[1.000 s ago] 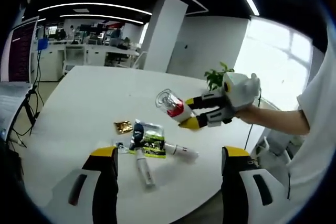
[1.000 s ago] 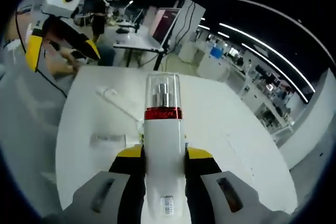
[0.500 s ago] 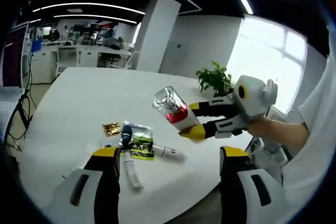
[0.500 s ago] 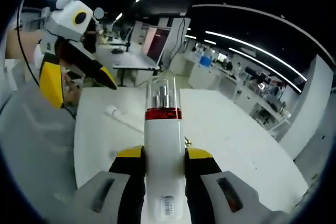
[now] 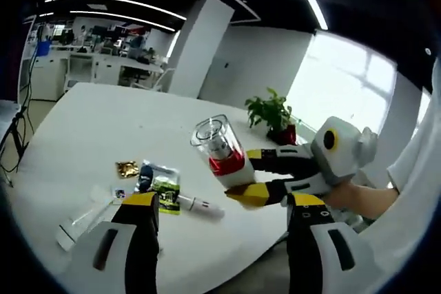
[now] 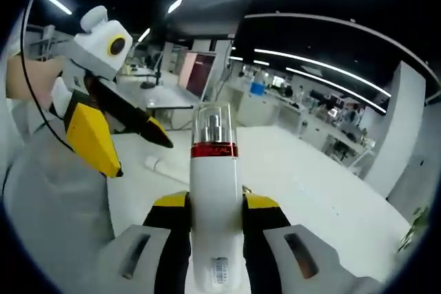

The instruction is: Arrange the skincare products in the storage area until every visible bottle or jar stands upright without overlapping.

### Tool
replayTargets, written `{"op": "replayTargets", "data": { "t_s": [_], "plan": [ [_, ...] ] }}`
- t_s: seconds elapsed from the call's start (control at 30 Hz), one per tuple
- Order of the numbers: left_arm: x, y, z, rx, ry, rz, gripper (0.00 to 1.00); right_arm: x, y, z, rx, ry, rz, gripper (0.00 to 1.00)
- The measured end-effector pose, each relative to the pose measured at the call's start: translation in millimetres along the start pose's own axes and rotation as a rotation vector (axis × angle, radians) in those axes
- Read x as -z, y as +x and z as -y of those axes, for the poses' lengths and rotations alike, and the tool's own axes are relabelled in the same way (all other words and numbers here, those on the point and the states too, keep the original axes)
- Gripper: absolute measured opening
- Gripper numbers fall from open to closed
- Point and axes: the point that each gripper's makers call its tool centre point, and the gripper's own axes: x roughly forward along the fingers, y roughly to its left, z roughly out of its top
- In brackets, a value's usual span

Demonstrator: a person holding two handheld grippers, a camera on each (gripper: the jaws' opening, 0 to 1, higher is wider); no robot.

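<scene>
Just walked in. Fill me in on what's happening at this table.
A person is sorting skincare products with a pair of tongs in each hand. The right tongs are shut on a white pump bottle with a red band and clear cap, held up in the air above the white table. The left tongs are open and empty. On the table lie a green sachet, a gold sachet and a white tube.

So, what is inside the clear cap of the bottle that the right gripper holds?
Under the clear cap of the white bottle, a silver pump head shows above the red band. The right gripper is shut on the bottle. Its white body hides what is inside.
</scene>
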Motion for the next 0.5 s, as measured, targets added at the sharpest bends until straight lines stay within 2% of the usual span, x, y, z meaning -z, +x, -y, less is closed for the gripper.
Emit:
{"op": "replayTargets", "data": {
  "t_s": [0.2,0.5],
  "plan": [
    [-8.9,5,4.8,0.027,-0.102,0.068,0.67,-8.1,-7,-17,0.015,0.017,0.025,0.27],
    [-7.7,21,20.3,0.077,-0.158,0.095,0.64,-19.2,-14,-33,0.031,0.046,0.054,0.27]
  ]
}}
